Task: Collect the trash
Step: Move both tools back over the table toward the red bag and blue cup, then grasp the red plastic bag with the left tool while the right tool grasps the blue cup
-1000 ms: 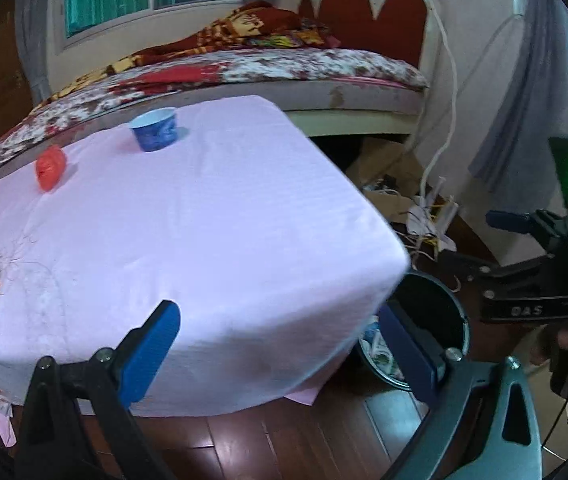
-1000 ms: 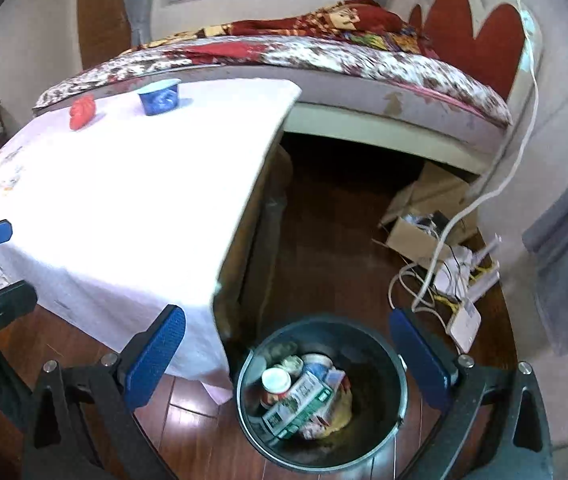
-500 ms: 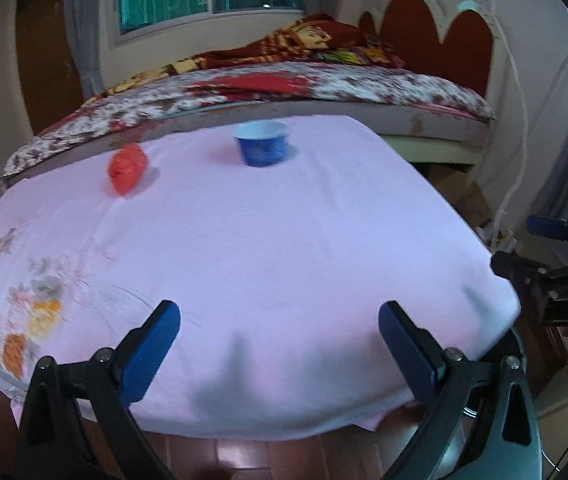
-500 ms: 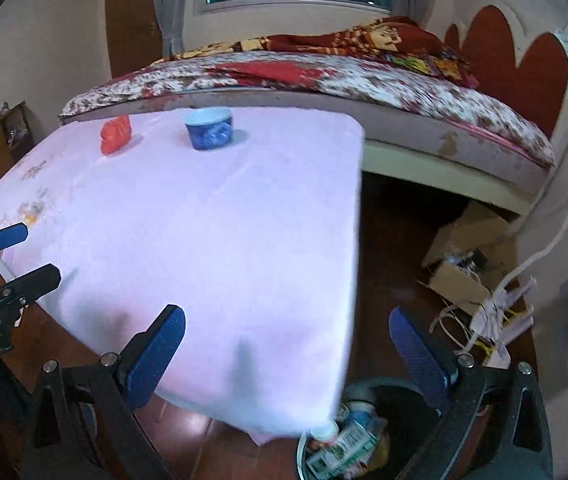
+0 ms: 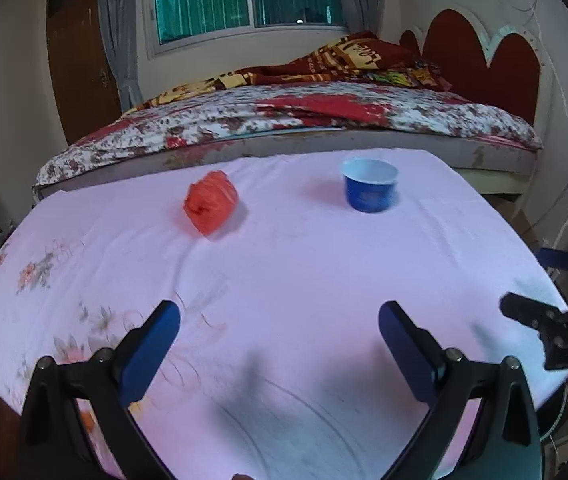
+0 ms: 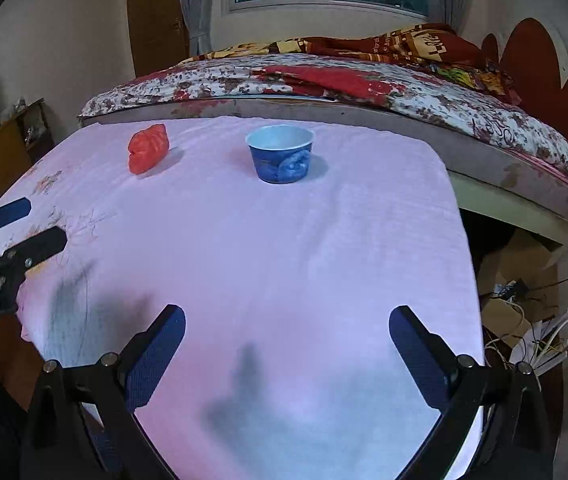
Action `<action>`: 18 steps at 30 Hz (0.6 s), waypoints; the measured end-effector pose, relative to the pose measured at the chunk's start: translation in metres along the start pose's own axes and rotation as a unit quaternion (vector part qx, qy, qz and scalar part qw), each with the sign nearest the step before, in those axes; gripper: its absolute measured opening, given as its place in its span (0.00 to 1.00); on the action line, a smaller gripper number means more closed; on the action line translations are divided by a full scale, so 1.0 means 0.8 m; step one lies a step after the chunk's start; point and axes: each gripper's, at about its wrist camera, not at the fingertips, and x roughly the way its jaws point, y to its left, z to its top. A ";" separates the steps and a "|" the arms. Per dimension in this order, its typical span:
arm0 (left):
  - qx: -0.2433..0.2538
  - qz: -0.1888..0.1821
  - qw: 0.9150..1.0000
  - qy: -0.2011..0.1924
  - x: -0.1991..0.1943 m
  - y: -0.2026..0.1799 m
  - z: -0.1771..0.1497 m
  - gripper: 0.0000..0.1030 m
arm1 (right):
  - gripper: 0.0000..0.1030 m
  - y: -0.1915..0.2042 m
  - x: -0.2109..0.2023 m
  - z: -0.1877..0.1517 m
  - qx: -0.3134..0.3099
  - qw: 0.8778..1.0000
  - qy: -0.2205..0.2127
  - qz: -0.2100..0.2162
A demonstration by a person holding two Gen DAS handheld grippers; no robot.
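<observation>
Left wrist view: your left gripper (image 5: 279,320) hangs spread and empty over the near edge of the pink tablecloth (image 5: 284,272), and it now faces the table squarely where a second ago it looked past the corner toward the floor. Your right gripper (image 6: 287,326) has swung the same way, jaws wide and holding nothing; the dark bin it was looking down into a second ago has dropped out of its frame. Each tool shows at the edge of the other's view, so you stand with both side by side at the table's front.

Out beyond the fingertips, two pieces of trash wait on the far half of the cloth: a crumpled red plastic bag (image 5: 210,202) to the left and an upright blue paper cup (image 5: 370,185) to the right, well apart from each other and from both grippers. Behind them runs the bed with its floral cover (image 5: 304,120).

The turn away from the bin suggests a drop is finished and a fresh pickup is starting. The bag lies ahead of your left tool, the cup (image 6: 280,159) ahead of your right; either calls for a long reach forward.
</observation>
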 end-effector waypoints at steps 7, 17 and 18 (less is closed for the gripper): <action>-0.052 -0.007 0.999 -0.002 0.054 0.047 0.027 0.97 | 1.00 0.012 0.030 0.042 -0.003 1.000 -0.020 -0.019; -0.062 -0.009 0.997 0.041 0.157 0.084 0.067 0.94 | 1.00 0.011 0.141 0.126 0.034 0.999 0.005 -0.032; -0.064 -0.011 0.997 0.045 0.168 0.087 0.071 0.94 | 1.00 0.010 0.151 0.132 0.040 0.999 0.009 -0.032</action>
